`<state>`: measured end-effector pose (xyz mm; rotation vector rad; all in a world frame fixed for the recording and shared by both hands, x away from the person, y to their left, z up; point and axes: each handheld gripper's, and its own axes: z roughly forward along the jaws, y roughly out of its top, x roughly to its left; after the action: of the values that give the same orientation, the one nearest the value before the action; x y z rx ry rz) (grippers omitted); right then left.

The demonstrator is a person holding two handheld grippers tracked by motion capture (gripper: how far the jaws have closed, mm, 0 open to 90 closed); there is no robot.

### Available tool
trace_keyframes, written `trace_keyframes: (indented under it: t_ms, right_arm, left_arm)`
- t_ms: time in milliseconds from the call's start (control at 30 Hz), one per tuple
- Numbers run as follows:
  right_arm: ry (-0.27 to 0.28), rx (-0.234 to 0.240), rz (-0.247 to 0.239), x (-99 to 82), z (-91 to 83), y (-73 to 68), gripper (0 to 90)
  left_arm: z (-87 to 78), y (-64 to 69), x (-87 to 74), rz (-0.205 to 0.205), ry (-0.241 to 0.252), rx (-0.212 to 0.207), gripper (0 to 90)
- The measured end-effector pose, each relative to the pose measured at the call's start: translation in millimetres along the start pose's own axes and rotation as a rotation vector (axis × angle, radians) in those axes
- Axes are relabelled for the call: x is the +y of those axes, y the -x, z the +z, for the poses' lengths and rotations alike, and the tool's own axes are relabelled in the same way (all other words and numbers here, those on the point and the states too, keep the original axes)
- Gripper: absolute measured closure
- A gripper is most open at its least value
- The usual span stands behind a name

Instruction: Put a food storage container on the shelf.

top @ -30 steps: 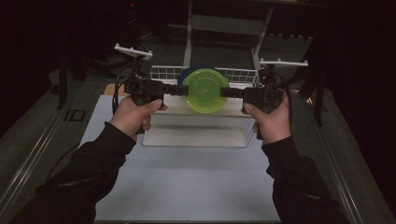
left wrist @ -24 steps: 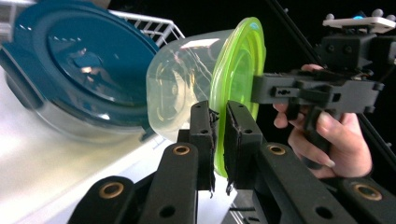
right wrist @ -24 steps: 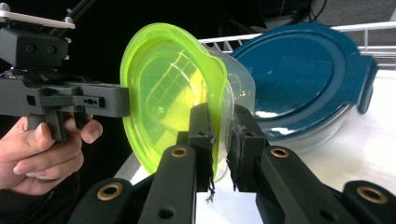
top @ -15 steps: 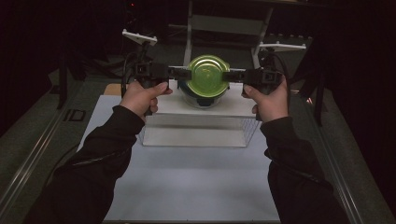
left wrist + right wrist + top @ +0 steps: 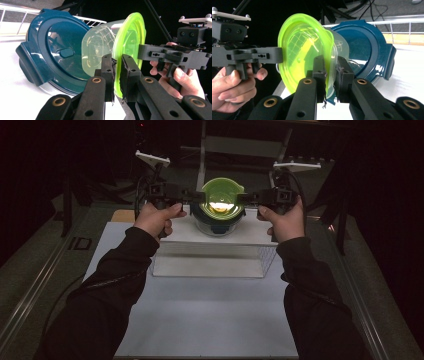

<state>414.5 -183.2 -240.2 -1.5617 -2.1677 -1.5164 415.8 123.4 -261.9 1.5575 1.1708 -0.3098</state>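
Between the fingers of both grippers sits the rim of a lime-green container (image 5: 220, 195), so each one is clamped on it from opposite sides: left gripper (image 5: 117, 75) pinching the near edge in its own view, right gripper (image 5: 331, 75) doing the same on the other side. It's a see-through, neon yellow-green plastic tub with a wide flared rim and a paler, cloudier body, and it's tipped on its side with the open mouth facing the high camera. It's held just above a round glass container with a dark teal lid (image 5: 218, 221), which stands on a white platform (image 5: 250, 234) at the far end of the tabletop (image 5: 210, 320). Whether the green tub actually touches the teal lid (image 5: 53, 52) is hard to call. Something bright shows inside the green tub from above, but glare washes it out. A white wire rack (image 5: 402, 25) runs behind, partly cut off.
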Motion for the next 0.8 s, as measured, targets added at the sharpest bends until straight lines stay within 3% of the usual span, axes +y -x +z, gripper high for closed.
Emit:
trace_keyframes:
  t_ms: [533, 800]
  right_arm:
    - [0.016, -0.028, 0.066, 16.1, 12.2, 7.8, 77.2]
    - [0.028, -0.022, 0.120, 21.3, 20.5, 15.6, 74.5]
  left_arm:
    - [8.6, -10.6, 11.7, -0.051, 0.048, 0.011, 77.2]
    - [14.7, -17.9, 13.7, -0.081, 0.059, 0.018, 70.8]
